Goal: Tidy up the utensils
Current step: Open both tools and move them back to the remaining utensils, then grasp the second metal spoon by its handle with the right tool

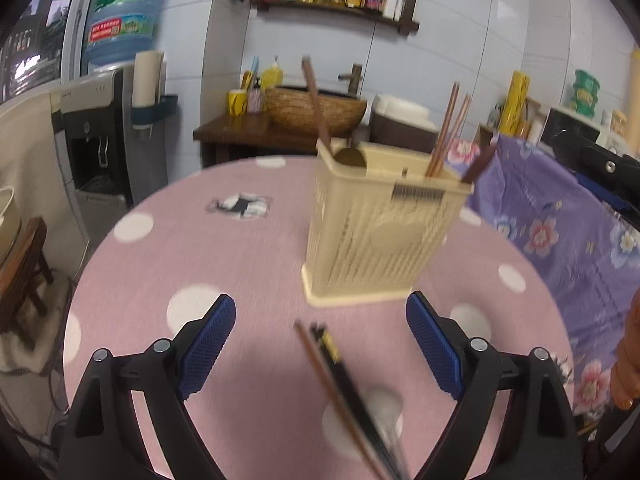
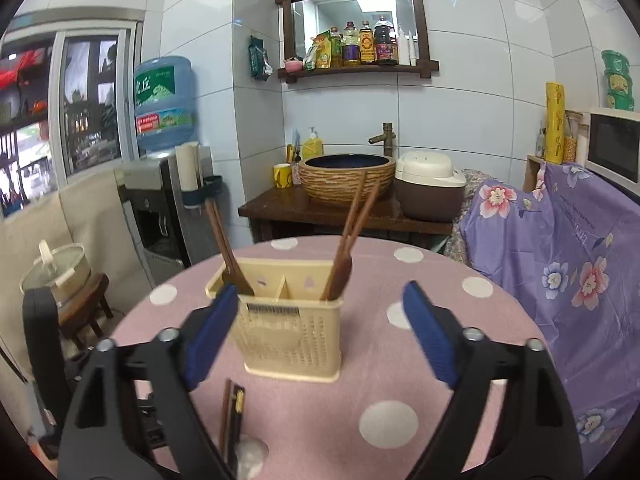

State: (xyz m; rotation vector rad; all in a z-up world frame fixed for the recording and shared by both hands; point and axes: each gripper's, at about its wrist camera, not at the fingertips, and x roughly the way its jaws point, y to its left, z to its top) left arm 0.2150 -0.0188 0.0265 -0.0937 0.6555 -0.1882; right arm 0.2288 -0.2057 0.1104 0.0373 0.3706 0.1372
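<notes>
A cream plastic utensil holder (image 1: 380, 232) (image 2: 292, 336) stands upright on the pink dotted table. Its right compartment holds brown chopsticks (image 1: 446, 132) (image 2: 352, 232). A wooden spoon (image 1: 316, 100) (image 2: 226, 240) leans in its left compartment. A loose pair of chopsticks (image 1: 340, 384) (image 2: 232, 416), one brown and one black, lies on the table in front of the holder. My left gripper (image 1: 320, 300) is open above that loose pair, with nothing between its blue pads. My right gripper (image 2: 320, 288) is open and empty, and the holder stands just beyond its fingers.
The round table (image 1: 160, 264) ends in a curved edge at left and back. A purple floral cloth (image 1: 560, 220) (image 2: 580, 260) covers furniture on the right. Behind are a water dispenser (image 2: 160, 200), a wash basin (image 2: 346, 178), a rice cooker (image 2: 430, 188) and a stool with a pot (image 2: 60, 280).
</notes>
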